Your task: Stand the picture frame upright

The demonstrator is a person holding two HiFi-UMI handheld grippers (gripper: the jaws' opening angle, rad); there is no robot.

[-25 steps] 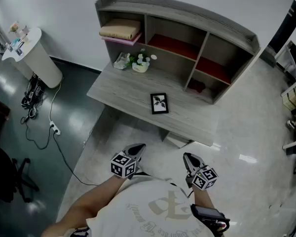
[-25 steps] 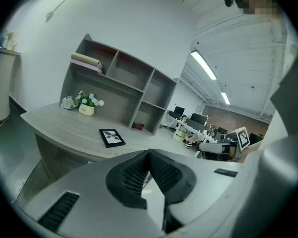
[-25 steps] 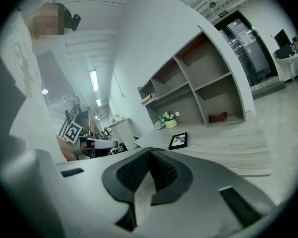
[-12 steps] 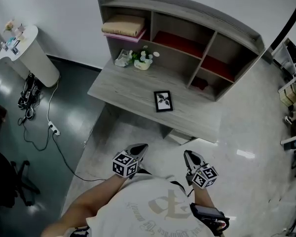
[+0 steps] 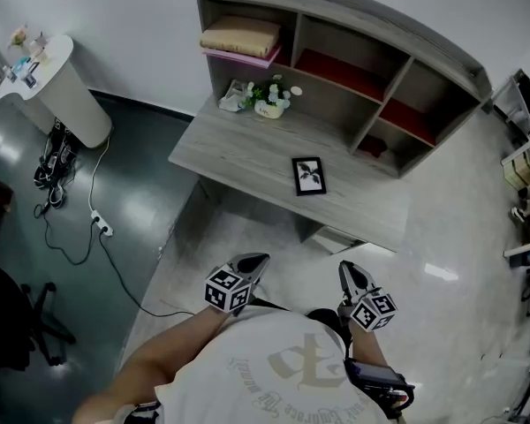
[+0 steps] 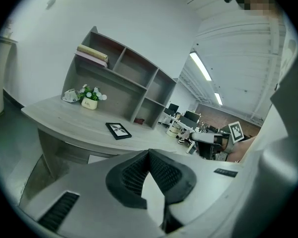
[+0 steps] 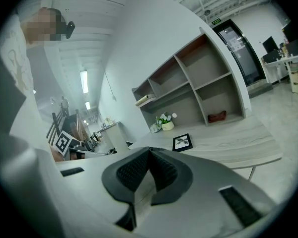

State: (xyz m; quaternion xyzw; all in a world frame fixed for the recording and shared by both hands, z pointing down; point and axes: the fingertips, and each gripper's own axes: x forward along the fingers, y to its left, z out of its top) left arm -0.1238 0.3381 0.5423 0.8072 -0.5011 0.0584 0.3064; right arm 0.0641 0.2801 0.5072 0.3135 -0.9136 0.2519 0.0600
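A black picture frame (image 5: 309,176) with a leaf print lies flat, face up, on the grey wooden desk (image 5: 238,153). It also shows in the left gripper view (image 6: 118,130) and the right gripper view (image 7: 182,142). My left gripper (image 5: 254,262) and right gripper (image 5: 348,272) hang over the floor in front of the desk, well short of the frame. Both are shut with nothing between their jaws. The left gripper's jaws (image 6: 149,152) and the right gripper's jaws (image 7: 149,150) point toward the desk.
A shelf unit (image 5: 353,51) stands at the back of the desk, with folded cloths (image 5: 240,36) in its top left bay. A small potted plant (image 5: 269,98) sits on the desk. A white round stand (image 5: 57,87) and floor cables (image 5: 79,210) lie at left.
The desk and frame have shifted rightward and slightly down in the head view. Both grippers stay shut and have hardly moved.
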